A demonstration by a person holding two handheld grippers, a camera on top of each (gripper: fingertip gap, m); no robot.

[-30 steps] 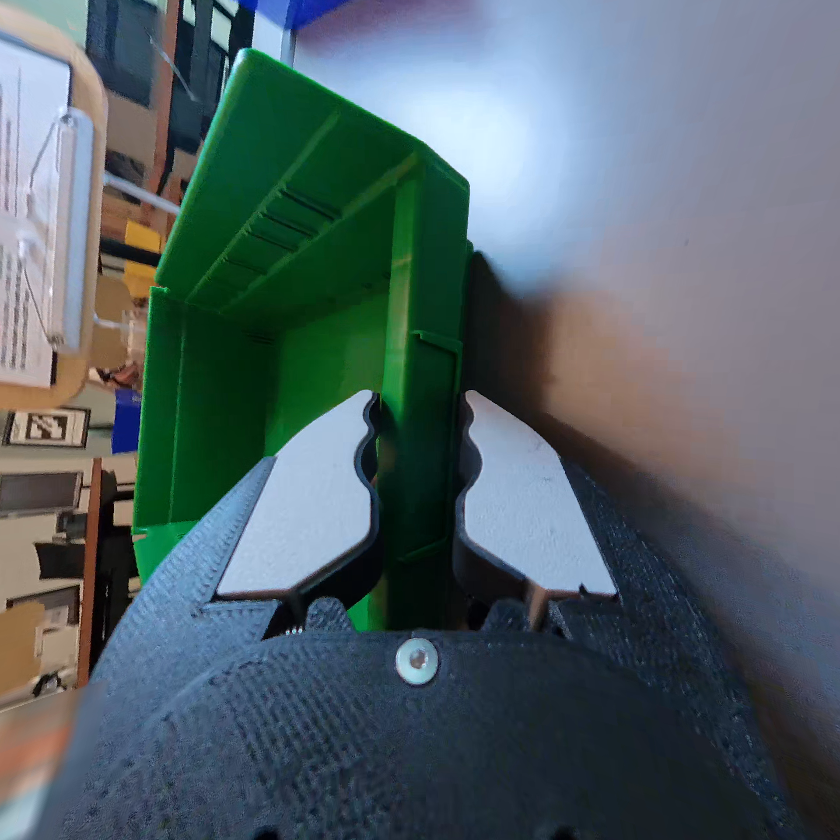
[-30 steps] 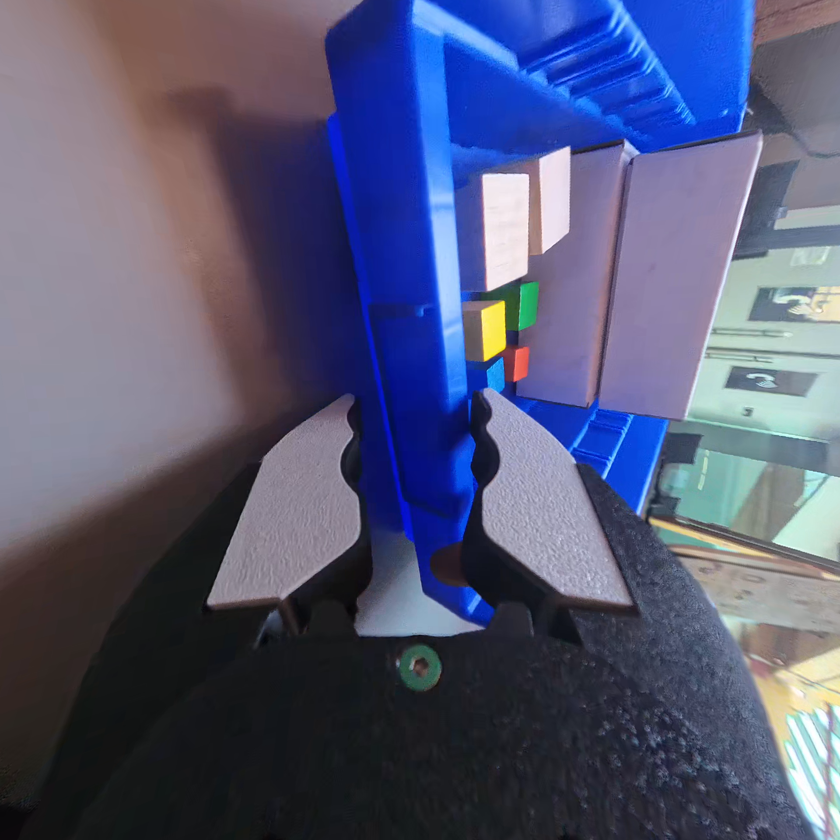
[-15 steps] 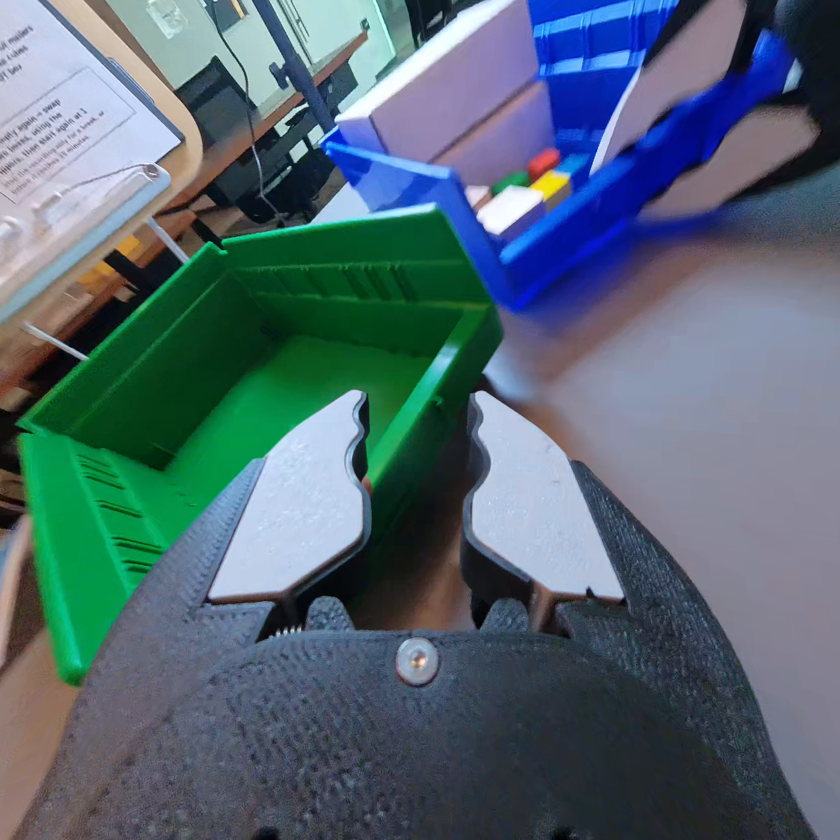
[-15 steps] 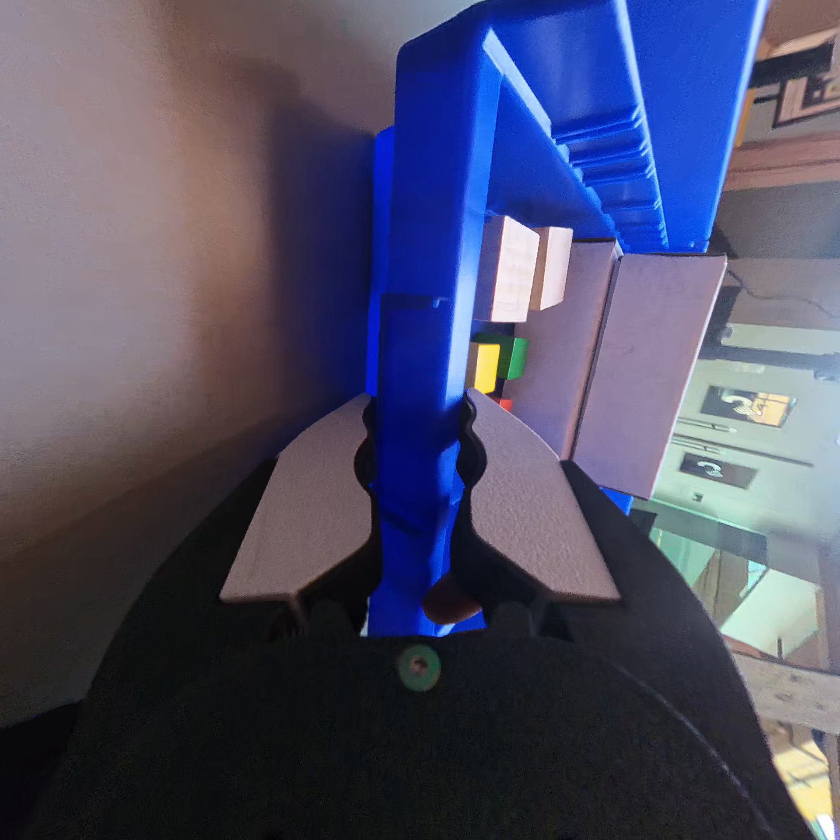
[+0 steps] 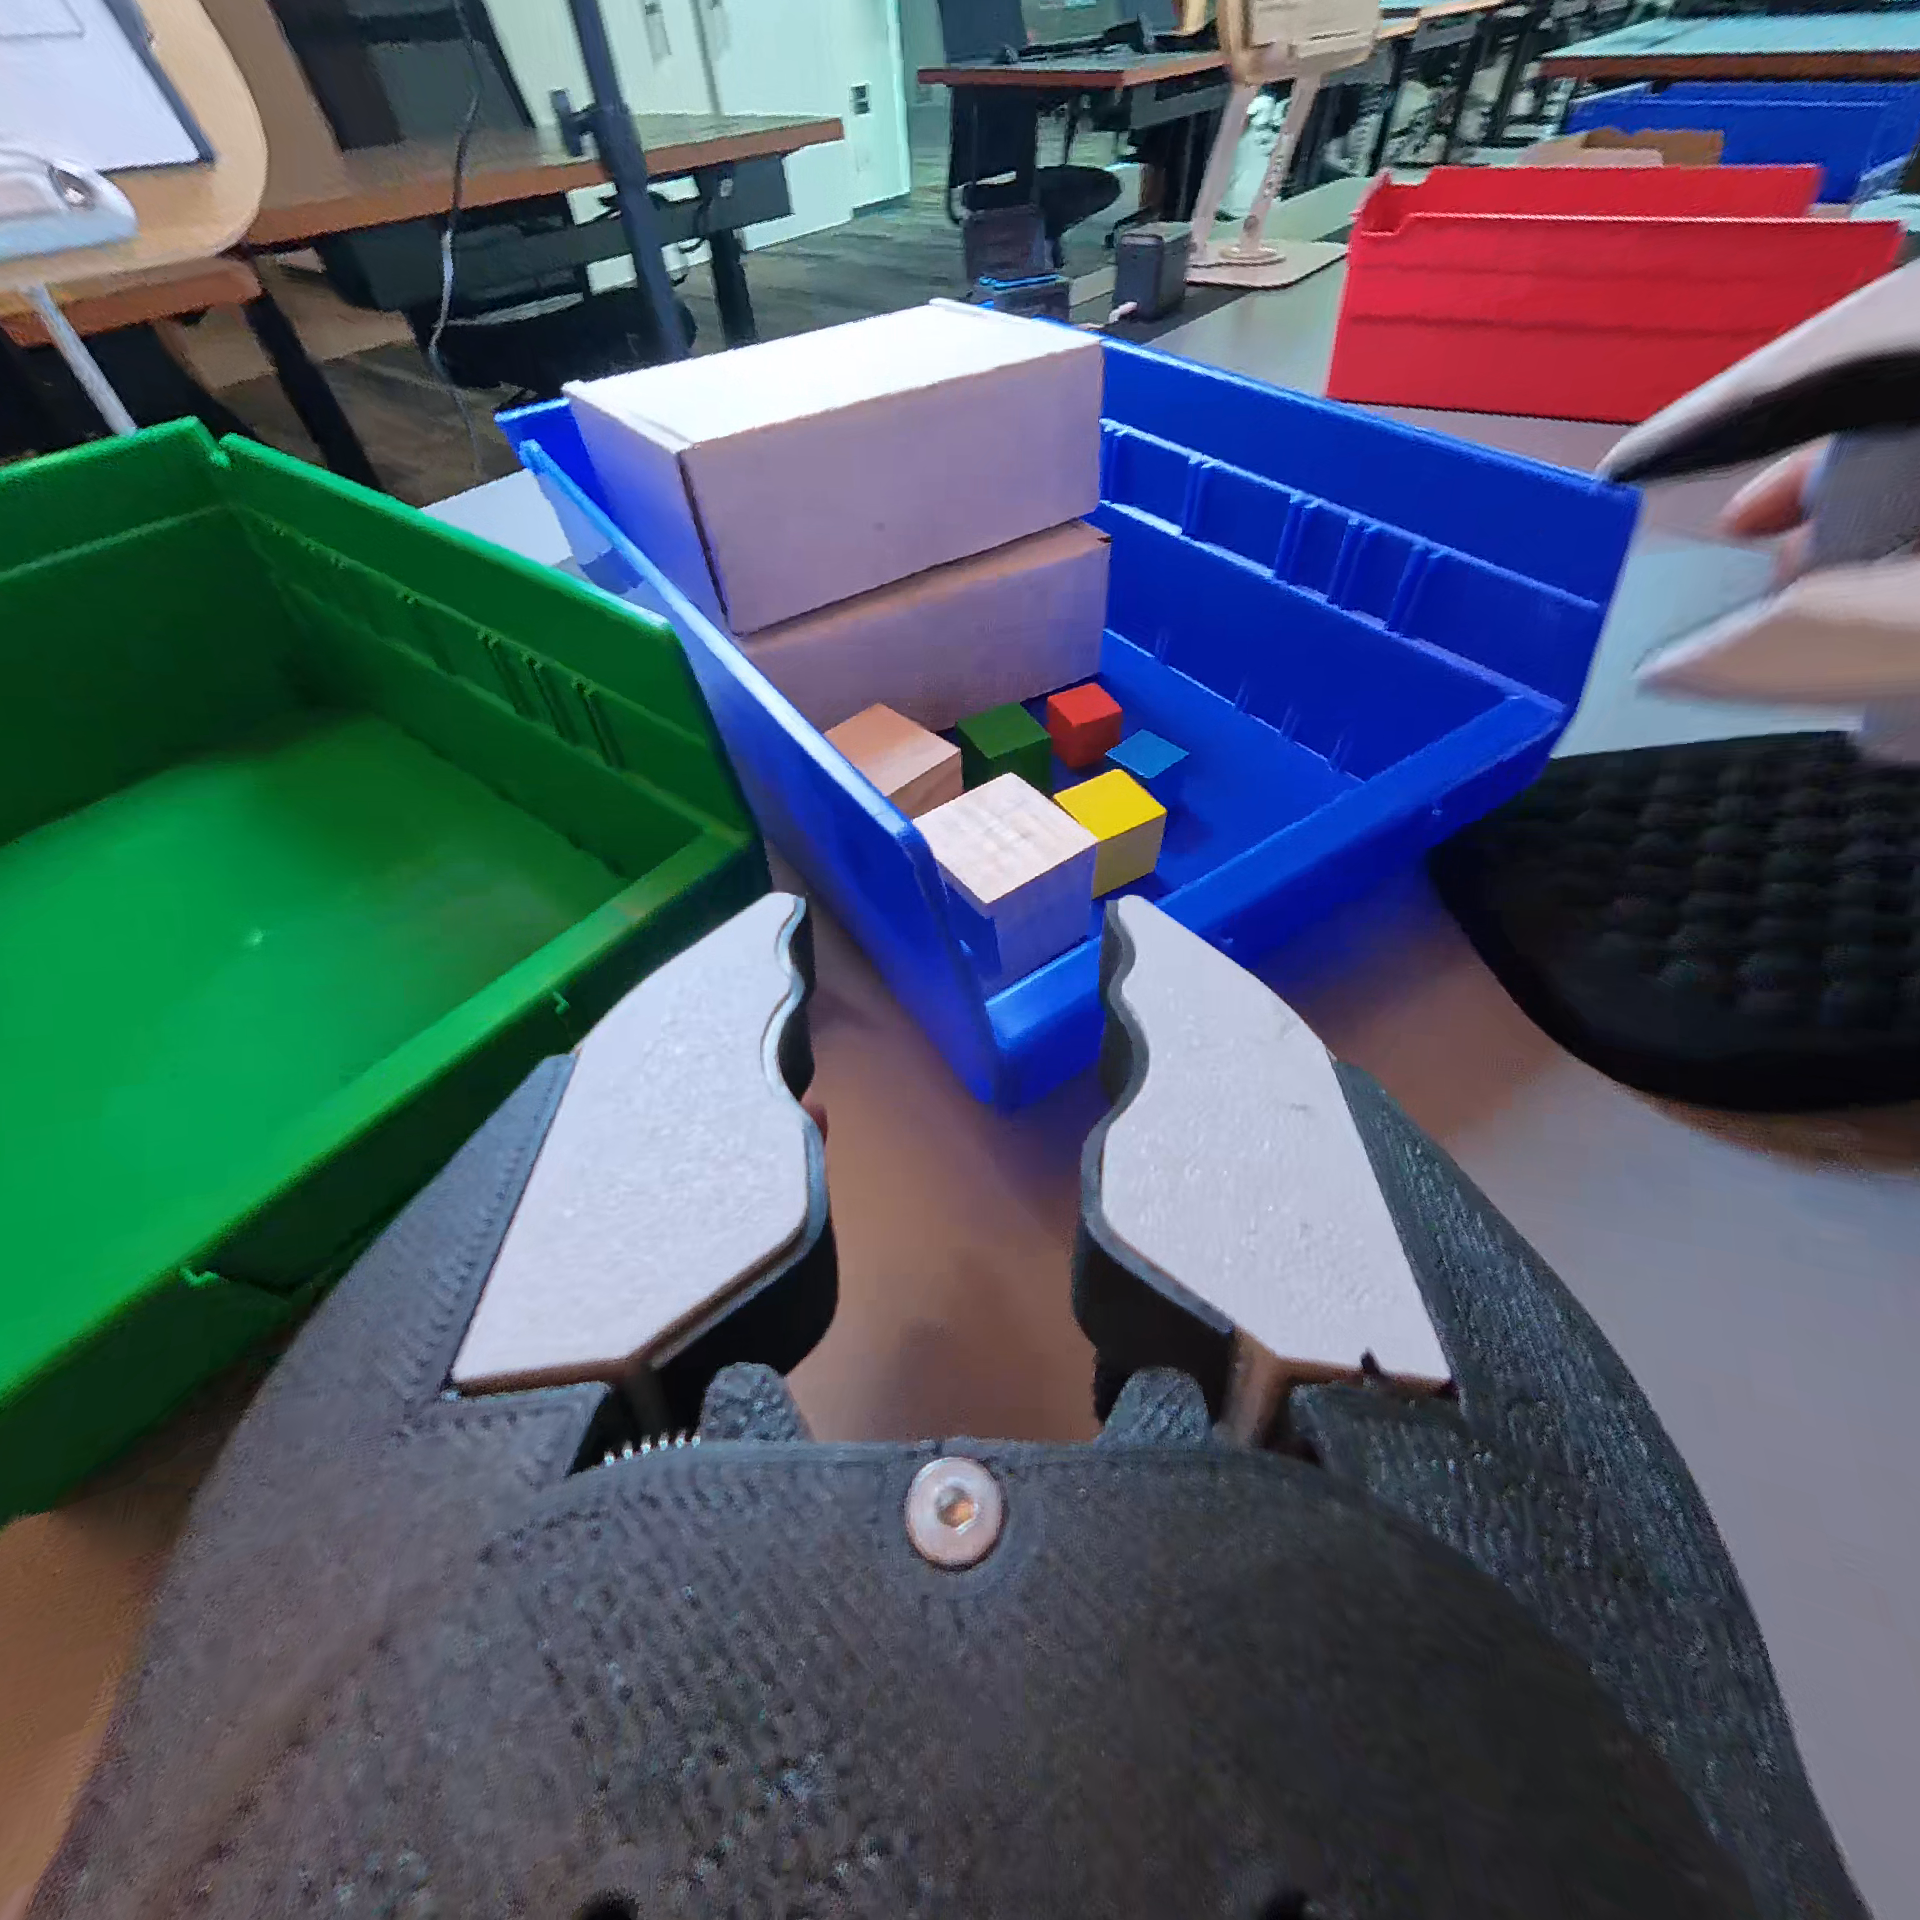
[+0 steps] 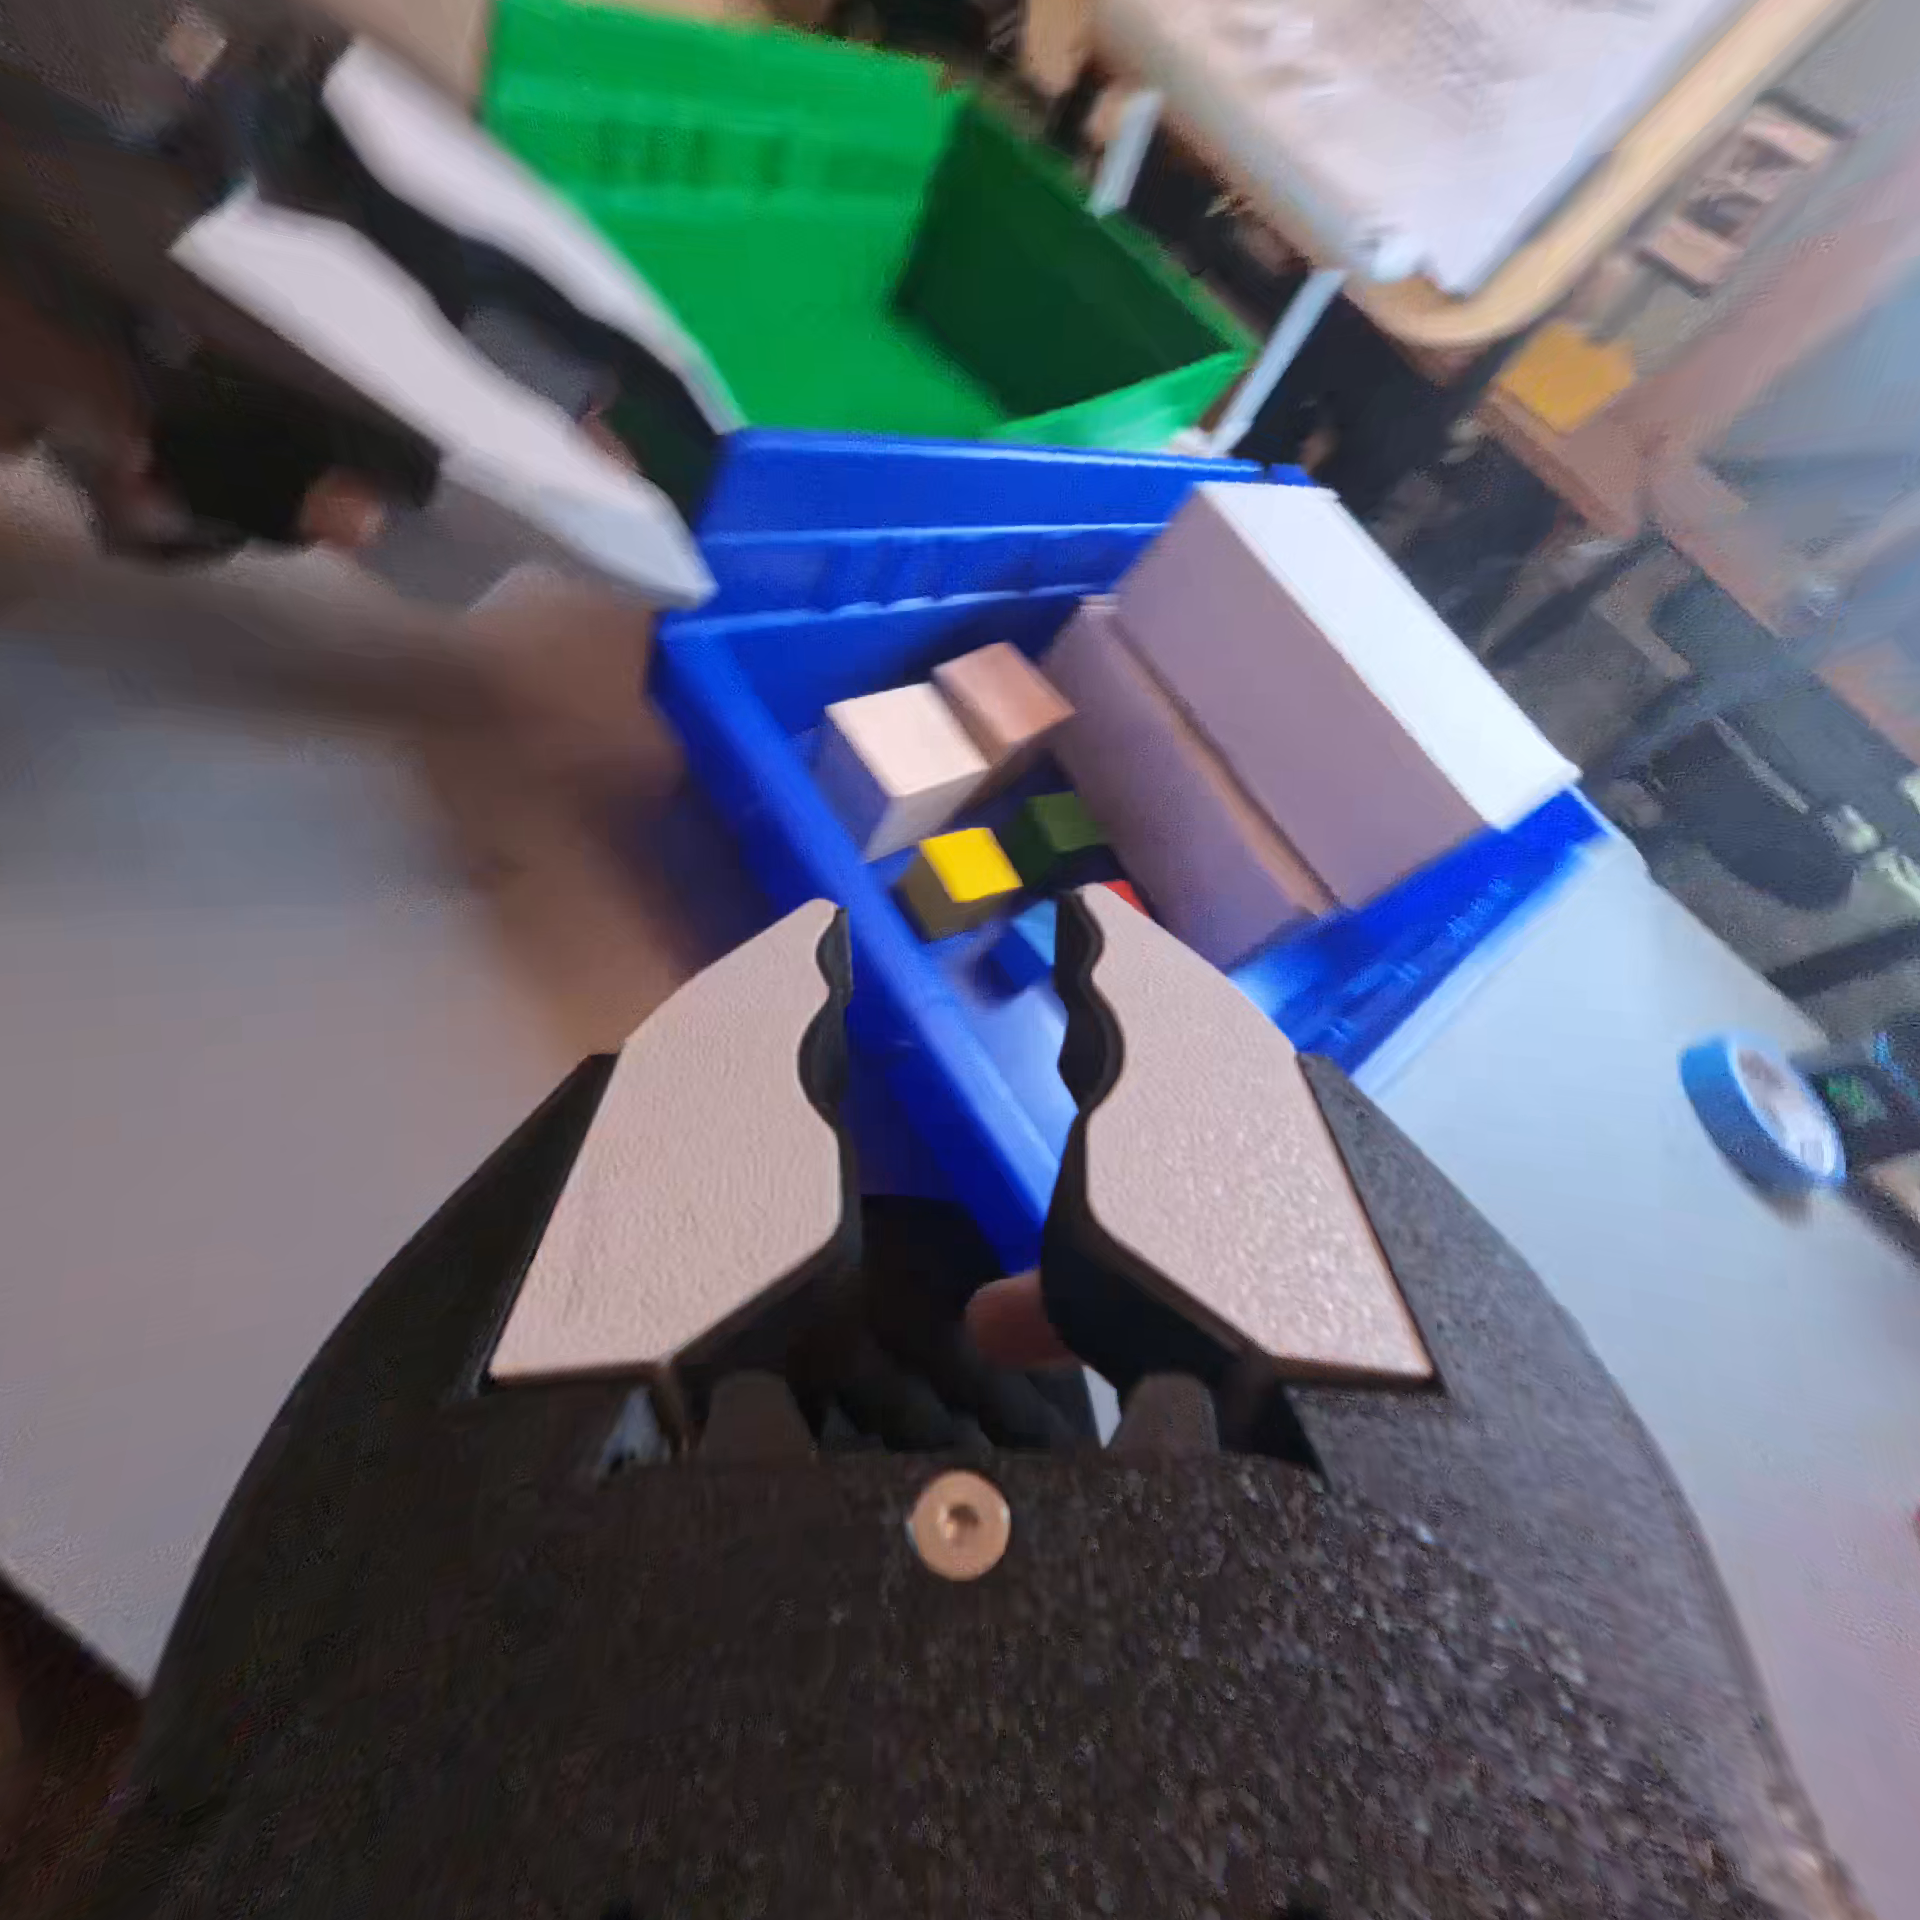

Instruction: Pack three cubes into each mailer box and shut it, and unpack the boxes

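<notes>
The blue bin stands flat on the table and holds two shut white mailer boxes, stacked, and several loose cubes: two wooden, a yellow, a green, a red and a blue one. My left gripper is open and empty just in front of the bin's near corner. My right gripper is open above the bin's low front wall near its right corner. Its fingers also show at the right edge of the left wrist view, clear of the bin. The right wrist view is blurred.
An empty green bin stands against the blue bin's left side. A red bin stands at the back right. A black mat lies to the right. A blue tape roll lies past the blue bin. A clipboard stands beyond the green bin.
Both bins were held tipped by their walls and now rest flat on the table. Both grippers have let go and pulled back.
</notes>
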